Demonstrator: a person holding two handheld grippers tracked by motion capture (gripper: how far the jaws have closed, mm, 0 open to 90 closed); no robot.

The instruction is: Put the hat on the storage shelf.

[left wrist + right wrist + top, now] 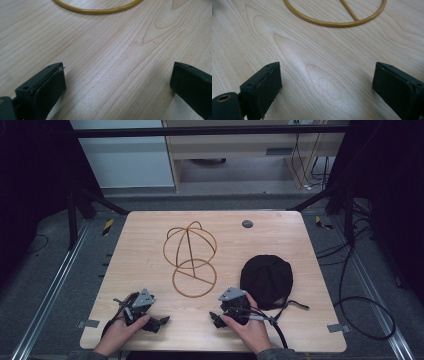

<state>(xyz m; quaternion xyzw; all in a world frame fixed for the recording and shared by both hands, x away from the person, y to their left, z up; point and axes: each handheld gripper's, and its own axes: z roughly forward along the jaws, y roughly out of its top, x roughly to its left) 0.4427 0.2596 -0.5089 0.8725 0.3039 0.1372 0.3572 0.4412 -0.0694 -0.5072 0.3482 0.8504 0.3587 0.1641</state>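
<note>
The black fabric cap (266,280) lies on the pale wooden table (150,260), just right of the golden wire hat stand (191,255). My right gripper (216,318) and left gripper (159,322) rest empty, jaws wide apart. I judge nothing started; next I must reach for the cap.

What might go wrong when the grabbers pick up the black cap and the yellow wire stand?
1. The thin yellow wire hat stand looks light, so a push from the open left gripper might slide or tip it.
2. The soft black fabric cap lies flat beside the right gripper; its strap or the gripper's trailing cable might snag.
</note>
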